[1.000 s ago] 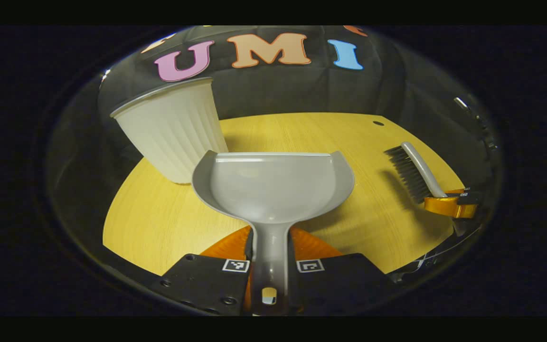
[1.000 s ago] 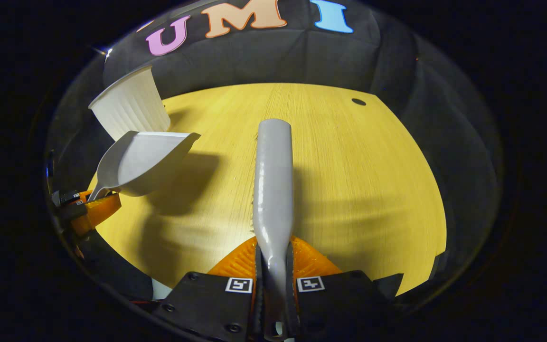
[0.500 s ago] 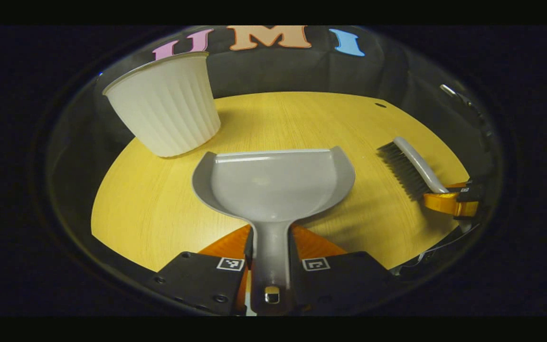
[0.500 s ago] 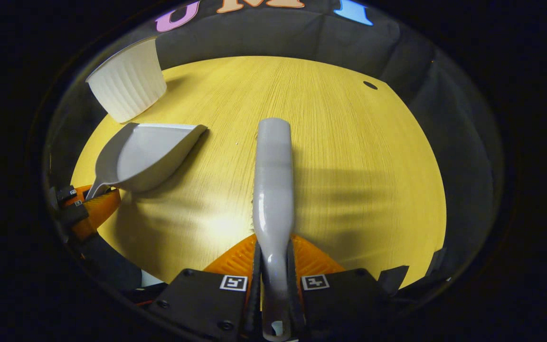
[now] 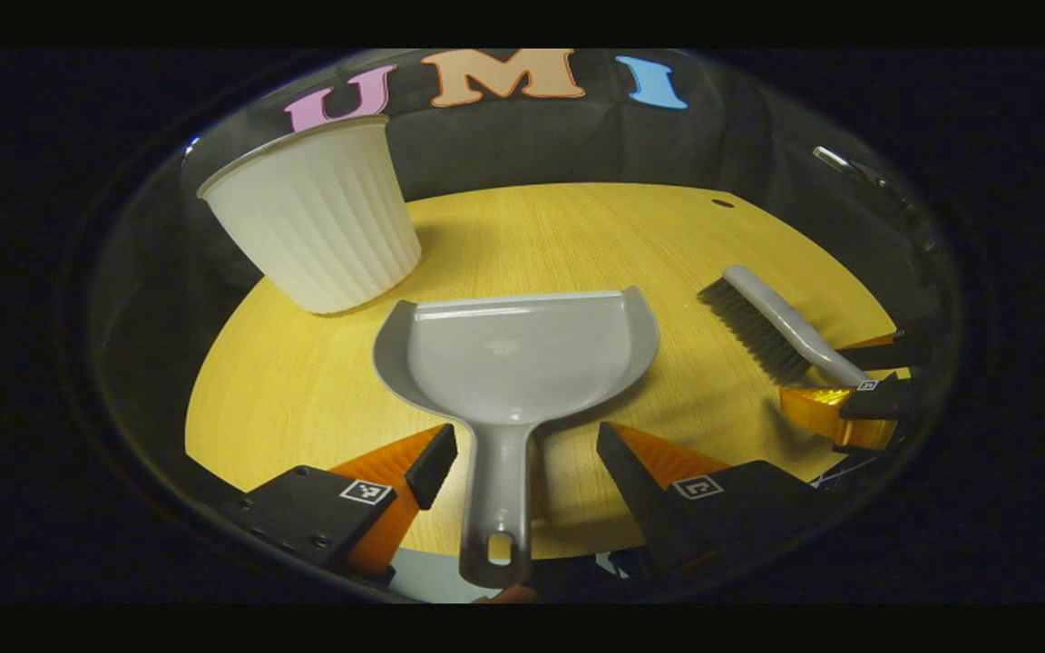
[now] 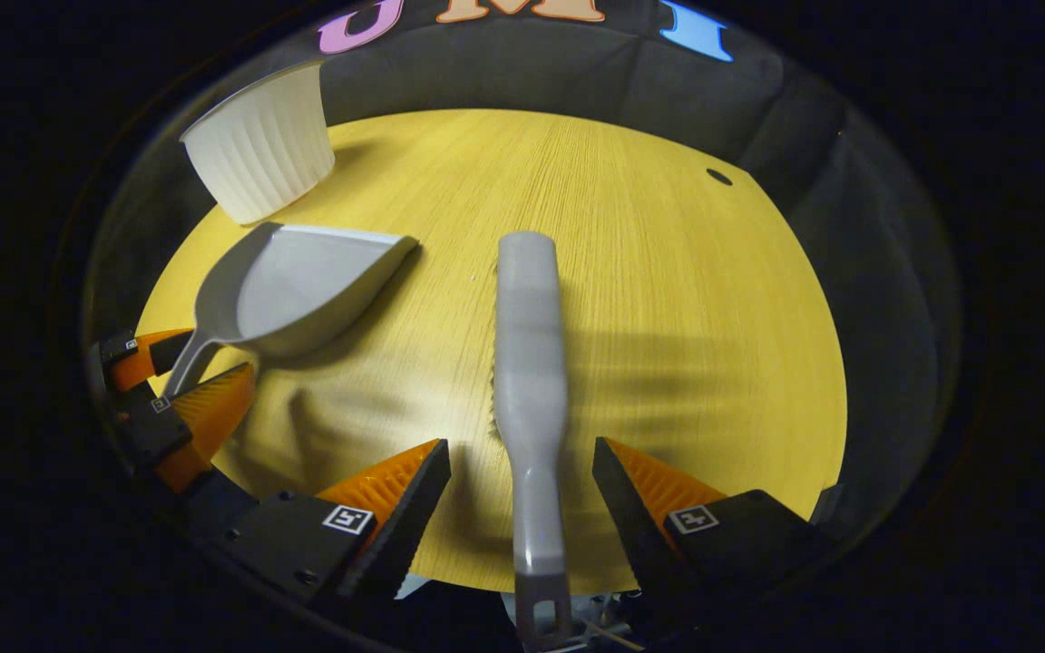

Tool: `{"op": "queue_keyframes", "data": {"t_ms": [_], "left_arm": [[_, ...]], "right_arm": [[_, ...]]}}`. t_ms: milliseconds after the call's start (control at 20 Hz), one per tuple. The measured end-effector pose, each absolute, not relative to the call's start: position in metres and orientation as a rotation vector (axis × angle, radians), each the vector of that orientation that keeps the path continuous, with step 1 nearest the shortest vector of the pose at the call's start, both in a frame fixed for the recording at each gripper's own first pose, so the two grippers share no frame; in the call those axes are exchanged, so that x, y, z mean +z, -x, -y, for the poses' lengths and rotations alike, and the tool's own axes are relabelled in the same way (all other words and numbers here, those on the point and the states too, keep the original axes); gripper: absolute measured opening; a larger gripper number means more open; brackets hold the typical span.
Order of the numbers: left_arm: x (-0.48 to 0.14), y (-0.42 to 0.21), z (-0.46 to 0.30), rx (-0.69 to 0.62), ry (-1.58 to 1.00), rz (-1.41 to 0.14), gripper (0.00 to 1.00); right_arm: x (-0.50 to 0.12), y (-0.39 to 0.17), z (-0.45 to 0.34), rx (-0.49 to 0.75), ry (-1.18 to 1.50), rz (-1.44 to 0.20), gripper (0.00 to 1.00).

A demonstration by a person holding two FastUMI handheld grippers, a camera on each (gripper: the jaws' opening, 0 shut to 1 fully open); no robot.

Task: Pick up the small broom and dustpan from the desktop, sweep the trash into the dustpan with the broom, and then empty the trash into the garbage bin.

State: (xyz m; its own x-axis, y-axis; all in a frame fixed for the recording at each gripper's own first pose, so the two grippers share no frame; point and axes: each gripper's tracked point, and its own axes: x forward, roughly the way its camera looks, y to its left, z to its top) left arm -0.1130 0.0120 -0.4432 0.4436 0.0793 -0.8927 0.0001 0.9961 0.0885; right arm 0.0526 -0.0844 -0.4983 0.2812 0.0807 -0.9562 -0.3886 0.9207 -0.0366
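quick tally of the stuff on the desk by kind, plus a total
dustpan: 1
broom: 1
white ribbed bin: 1
total: 3, all resting on the desk; both sets of tongs are open, left and right.

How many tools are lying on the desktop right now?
2: the dustpan lies between the open left gripper fingers, near the bin; the broom lies between the open right gripper fingers.
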Motion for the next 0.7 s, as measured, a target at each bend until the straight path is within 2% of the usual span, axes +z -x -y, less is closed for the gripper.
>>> {"op": "queue_keyframes", "data": {"t_ms": [150, 300, 350, 400, 450, 700], "left_arm": [[-0.38, 0.078, -0.024, 0.066, -0.169, -0.943, 0.96], [-0.299, 0.027, -0.023, 0.067, -0.196, -0.701, 0.95], [-0.274, 0.014, -0.021, 0.071, -0.185, -0.627, 1.0], [-0.252, 0.0, -0.018, 0.071, -0.164, -0.556, 0.95], [-0.232, -0.012, -0.019, 0.07, -0.141, -0.496, 0.95], [-0.152, -0.048, -0.031, 0.108, -0.079, -0.296, 0.94]], "right_arm": [[-0.442, -0.081, 0.079, 0.326, 0.229, -1.088, 1.0], [-0.356, -0.118, 0.063, 0.359, 0.111, -0.828, 1.0], [-0.327, -0.128, 0.059, 0.361, 0.075, -0.739, 1.0], [-0.301, -0.137, 0.058, 0.364, 0.049, -0.653, 1.0], [-0.276, -0.143, 0.057, 0.365, 0.037, -0.577, 1.0], [-0.213, -0.141, 0.069, 0.347, 0.044, -0.312, 0.99]]}}
